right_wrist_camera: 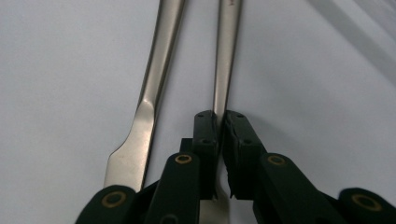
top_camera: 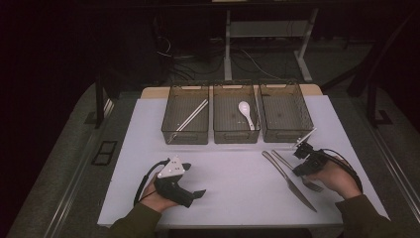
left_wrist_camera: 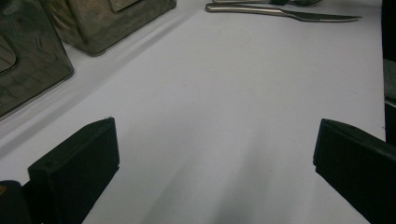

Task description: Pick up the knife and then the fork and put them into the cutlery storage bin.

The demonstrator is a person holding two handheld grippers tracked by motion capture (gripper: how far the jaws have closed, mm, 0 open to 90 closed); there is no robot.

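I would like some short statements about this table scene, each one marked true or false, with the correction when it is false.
1. The right gripper is shut on the handle of the silver metal fork. True.
2. The left gripper holds the silver metal knife. False: its jaws stand open over bare white table, and the knife lies near the right gripper.
3. The white ceramic spoon lies in the middle wire basket. True.
4. The right wire basket holds the white chopsticks. False: they lie in the left wire basket.
5. The knife lies beside the fork on the table. True.
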